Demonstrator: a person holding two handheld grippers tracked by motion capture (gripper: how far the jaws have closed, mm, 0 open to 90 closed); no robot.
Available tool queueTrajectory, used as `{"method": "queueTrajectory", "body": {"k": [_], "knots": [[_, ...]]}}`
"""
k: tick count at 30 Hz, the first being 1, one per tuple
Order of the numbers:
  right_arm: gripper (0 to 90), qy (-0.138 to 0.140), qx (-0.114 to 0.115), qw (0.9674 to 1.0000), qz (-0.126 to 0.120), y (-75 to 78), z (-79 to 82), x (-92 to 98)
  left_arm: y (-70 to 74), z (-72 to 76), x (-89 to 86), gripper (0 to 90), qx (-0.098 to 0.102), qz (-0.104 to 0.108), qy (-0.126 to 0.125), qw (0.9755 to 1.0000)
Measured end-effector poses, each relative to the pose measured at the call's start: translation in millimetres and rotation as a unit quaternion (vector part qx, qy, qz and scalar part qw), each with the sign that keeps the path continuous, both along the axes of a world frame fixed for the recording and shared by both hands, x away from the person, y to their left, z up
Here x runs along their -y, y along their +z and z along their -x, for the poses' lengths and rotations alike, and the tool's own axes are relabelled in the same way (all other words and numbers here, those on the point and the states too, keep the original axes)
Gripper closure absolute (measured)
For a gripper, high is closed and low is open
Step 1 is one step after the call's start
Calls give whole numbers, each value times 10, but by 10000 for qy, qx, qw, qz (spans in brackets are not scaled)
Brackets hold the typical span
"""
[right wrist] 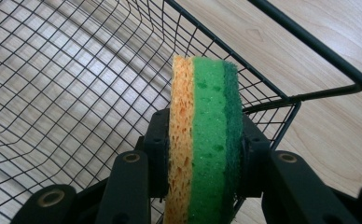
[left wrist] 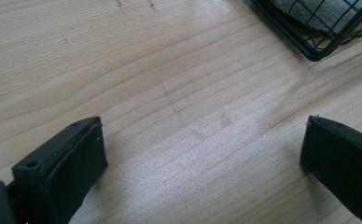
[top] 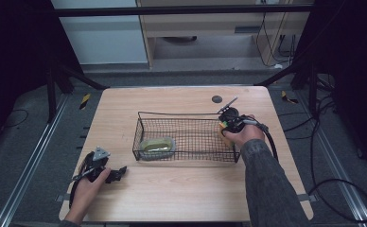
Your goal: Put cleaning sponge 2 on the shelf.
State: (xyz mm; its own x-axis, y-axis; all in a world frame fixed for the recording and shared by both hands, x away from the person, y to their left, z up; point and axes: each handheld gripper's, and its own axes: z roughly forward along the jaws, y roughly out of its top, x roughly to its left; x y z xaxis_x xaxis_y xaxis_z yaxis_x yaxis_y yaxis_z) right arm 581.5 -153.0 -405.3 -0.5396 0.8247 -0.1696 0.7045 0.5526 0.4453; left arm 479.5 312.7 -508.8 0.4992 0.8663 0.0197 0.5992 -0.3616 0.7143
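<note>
A sponge (right wrist: 205,140) with orange, light green and dark green layers stands on edge between the jaws of my right gripper (right wrist: 202,154), which is shut on it. It hangs over the right end of a black wire basket (top: 186,116), just inside its corner; from above the right gripper (top: 226,124) and the sponge (top: 222,125) sit at the basket's right rim. A yellow-green sponge in clear wrap (top: 157,145) lies in the basket's near left corner. My left gripper (top: 117,172) rests on the table at the near left; its jaws (left wrist: 202,154) stand wide open over bare wood.
The basket's corner (left wrist: 316,46) lies ahead and to the right of the left gripper. A dark round cap (top: 217,99) sits in the tabletop behind the basket. Cables trail off the table's right side. Bare wood (top: 186,184) stretches in front of the basket.
</note>
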Motion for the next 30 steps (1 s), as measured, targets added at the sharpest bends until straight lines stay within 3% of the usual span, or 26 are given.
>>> {"method": "queueTrajectory", "body": {"k": [18, 30], "knots": [[630, -8, -21, 10000, -6, -41, -23, -29, 0, 0, 0, 0, -2, 0, -2, 10000], [544, -47, -19, 10000, -76, -10, -12, -42, 0, 0, 0, 0, -1, 0, 2, 10000]]}}
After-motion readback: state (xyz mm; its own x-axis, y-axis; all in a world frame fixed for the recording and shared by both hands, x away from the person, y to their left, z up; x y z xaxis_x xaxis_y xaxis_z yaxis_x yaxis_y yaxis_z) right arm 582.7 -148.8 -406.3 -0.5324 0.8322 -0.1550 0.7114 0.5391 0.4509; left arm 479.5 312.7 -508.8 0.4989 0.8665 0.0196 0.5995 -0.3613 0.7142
